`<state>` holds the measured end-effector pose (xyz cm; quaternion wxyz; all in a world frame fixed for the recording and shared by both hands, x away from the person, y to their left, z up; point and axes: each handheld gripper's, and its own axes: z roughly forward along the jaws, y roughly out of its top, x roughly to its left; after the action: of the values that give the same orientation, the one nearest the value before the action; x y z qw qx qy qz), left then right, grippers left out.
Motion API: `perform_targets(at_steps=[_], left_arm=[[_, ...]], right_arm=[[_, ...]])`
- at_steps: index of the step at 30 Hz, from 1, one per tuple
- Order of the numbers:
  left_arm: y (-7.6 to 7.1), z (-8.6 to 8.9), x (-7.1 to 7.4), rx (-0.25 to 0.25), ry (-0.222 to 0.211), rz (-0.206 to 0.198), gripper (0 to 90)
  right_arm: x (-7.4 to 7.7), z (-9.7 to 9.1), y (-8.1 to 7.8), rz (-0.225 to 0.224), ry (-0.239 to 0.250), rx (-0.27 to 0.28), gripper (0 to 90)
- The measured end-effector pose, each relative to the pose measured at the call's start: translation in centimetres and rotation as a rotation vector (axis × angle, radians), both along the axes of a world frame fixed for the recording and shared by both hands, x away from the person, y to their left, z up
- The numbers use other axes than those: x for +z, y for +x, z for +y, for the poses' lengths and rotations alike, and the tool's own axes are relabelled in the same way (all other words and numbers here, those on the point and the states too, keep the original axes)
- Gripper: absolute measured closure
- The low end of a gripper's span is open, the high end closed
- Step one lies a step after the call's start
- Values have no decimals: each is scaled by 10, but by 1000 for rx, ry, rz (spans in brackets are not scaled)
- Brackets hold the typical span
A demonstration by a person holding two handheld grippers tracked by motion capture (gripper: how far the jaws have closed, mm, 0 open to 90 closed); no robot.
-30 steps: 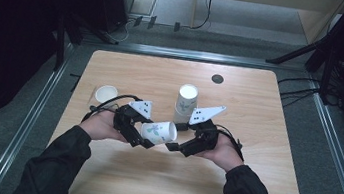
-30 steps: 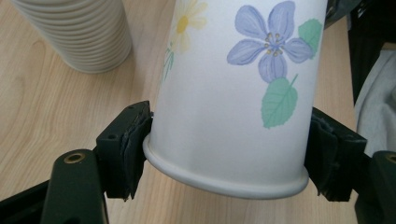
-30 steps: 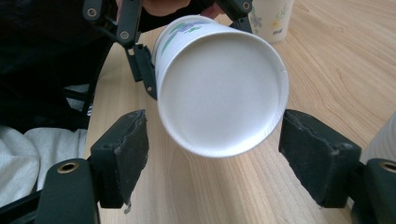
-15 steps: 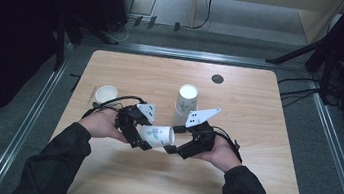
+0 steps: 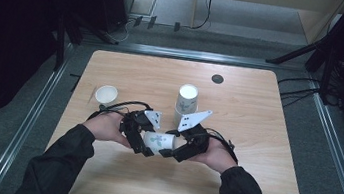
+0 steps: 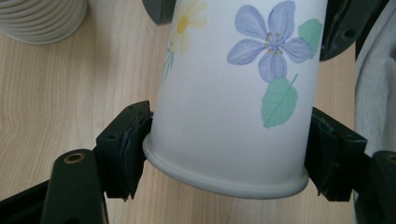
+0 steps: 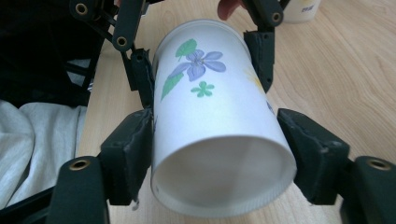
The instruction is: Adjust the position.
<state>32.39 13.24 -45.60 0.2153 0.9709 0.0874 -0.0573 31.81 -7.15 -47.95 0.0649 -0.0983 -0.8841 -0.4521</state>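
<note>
Near the front middle of the table point(image 5: 258, 189), both forearms come in from the bottom edge and angle inward, so the two hands face each other across a flowered paper cup point(image 5: 158, 140) lying on its side between them. The left tongs point(image 5: 140, 140) point toward the right and are clamped on the cup at its rolled rim, pads pressed against both sides. The right tongs point(image 5: 169, 149) point toward the left; their jaws have just been closing around the cup's base end, and the pads now sit against its sides. Behind the hands stands an upturned cup stack point(image 5: 186, 100), and a small white cup point(image 5: 106, 94) sits off to the left.
</note>
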Motion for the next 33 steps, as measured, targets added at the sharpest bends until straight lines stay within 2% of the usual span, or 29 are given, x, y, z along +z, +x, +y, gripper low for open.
perform_targets(at_steps=[6, 7, 8, 10, 12, 13, 14, 15, 16, 17, 20, 22, 23, 28, 31, 33], left_arm=[[-1, 0, 0, 0, -11, 3, 229], [-2, 1, 2, -9, -29, -14, 219], [-2, 1, 2, -9, -29, -14, 207], [-1, 4, 5, 4, -70, -31, 148], [0, 6, 7, 11, -81, -31, 126], [0, 7, 8, 27, -102, -39, 124], [2, 11, 10, 59, -144, -28, 101], [2, 11, 10, 59, -144, -28, 99], [3, 16, 11, 75, -175, -27, 99], [3, 16, 11, 75, -175, -27, 99], [2, 24, 10, 100, -219, -40, 99], [2, 26, 10, 108, -230, -36, 99], [1, 29, 9, 118, -252, -32, 99], [-3, 30, 5, 137, -279, -24, 98], [-6, 31, 1, 154, -315, -24, 92], [-7, 32, -1, 166, -356, -6, 93]], right_arm=[[0, 0, -1, -7, -9, 9, 333], [1, 0, -1, -6, -3, 13, 332], [1, 0, -1, -6, -3, 13, 332], [4, -3, -1, -12, 14, 5, 331], [5, -4, 0, -12, 19, -2, 331], [6, -5, 0, -11, 26, -4, 331], [8, -9, 1, -8, 38, -14, 331], [9, -10, 2, -15, 42, -19, 331], [10, -12, 3, -15, 53, -23, 331], [10, -12, 3, -15, 53, -23, 331], [14, -18, 5, -7, 78, -28, 331], [15, -19, 5, -10, 86, -30, 331], [16, -20, 5, -6, 86, -30, 331], [17, -20, 5, -7, 94, -25, 331], [19, -19, 5, -8, 105, -15, 331], [21, -20, 5, -2, 112, -11, 331]])
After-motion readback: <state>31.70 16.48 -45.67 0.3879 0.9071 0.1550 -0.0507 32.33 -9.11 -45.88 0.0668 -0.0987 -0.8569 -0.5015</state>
